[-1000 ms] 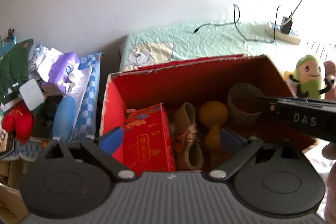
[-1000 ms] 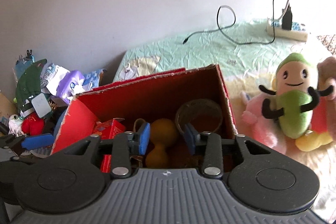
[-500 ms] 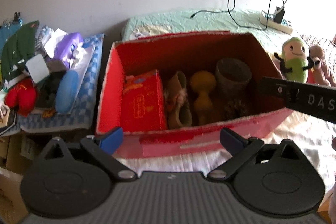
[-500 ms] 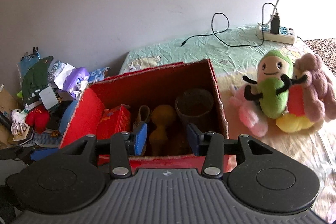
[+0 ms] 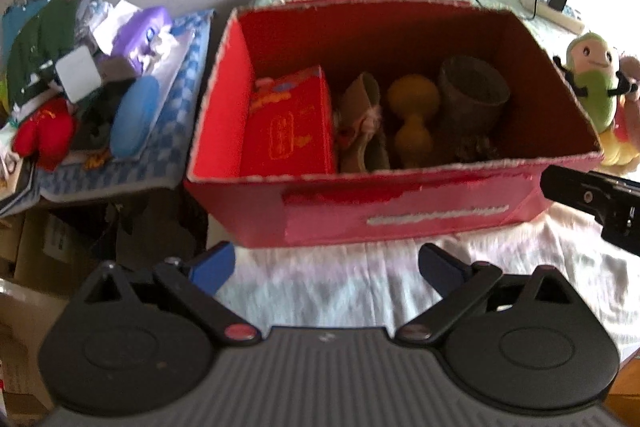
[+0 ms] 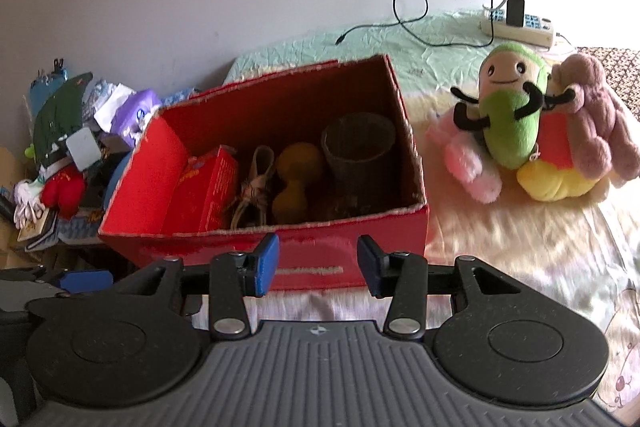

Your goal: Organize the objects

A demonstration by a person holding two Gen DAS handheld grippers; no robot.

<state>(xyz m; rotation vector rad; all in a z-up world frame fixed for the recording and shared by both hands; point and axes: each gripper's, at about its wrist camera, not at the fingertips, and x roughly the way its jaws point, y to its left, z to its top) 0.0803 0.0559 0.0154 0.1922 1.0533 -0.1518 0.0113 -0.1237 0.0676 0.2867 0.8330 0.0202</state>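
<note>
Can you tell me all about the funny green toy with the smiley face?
The green toy is a soft plush shaped like a bean or pea pod. It has a pale face with two black eyes and a smile, a darker green hood, a bright green belly and thin black arms. It sits upright on the bed cover, to the right of the red box and apart from it. It leans against other plush toys: a pink one, a yellow and red one and a brownish one.
</note>
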